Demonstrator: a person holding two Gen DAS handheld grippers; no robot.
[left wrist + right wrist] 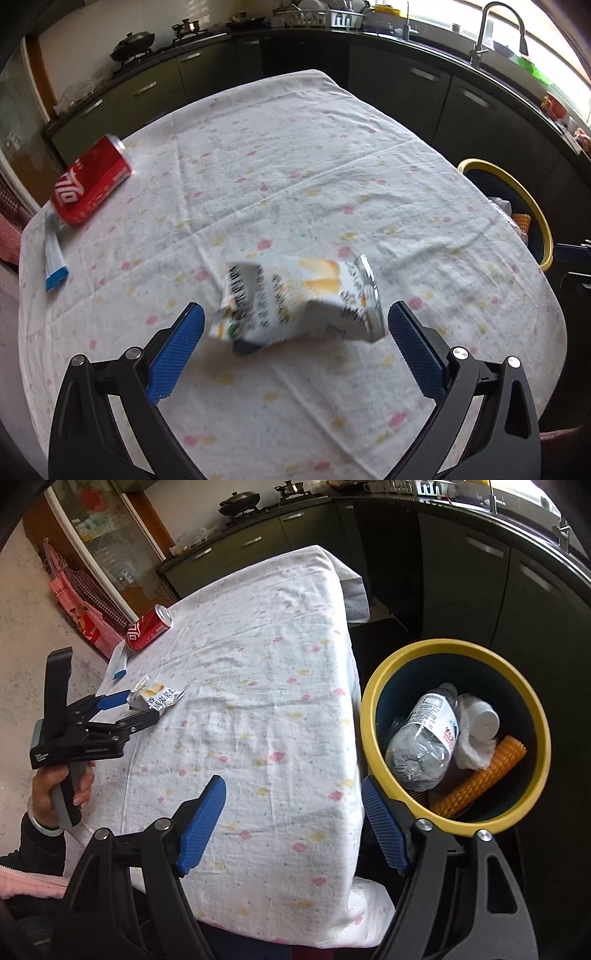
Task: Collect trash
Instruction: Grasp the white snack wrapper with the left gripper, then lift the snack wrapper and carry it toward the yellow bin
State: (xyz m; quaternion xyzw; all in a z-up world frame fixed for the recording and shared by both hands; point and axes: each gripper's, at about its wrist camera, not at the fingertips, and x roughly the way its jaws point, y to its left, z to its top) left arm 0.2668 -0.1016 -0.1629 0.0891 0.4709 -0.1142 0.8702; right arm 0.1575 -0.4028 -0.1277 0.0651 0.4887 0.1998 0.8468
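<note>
The left hand-held gripper (pixel 295 325), fingers apart, flanks a crumpled snack wrapper (pixel 295 299) near the surface's (pixel 295 166) left edge, print blurred. A red Coca-Cola can (pixel 90 181) and a white-blue packet (pixel 55 254) lie farther along that edge. Only the right view shows inside the yellow-rimmed bin (pixel 373 701): a bottle (pixel 424 738). The right hand-held gripper (pixel 293 812) hangs open.
</note>
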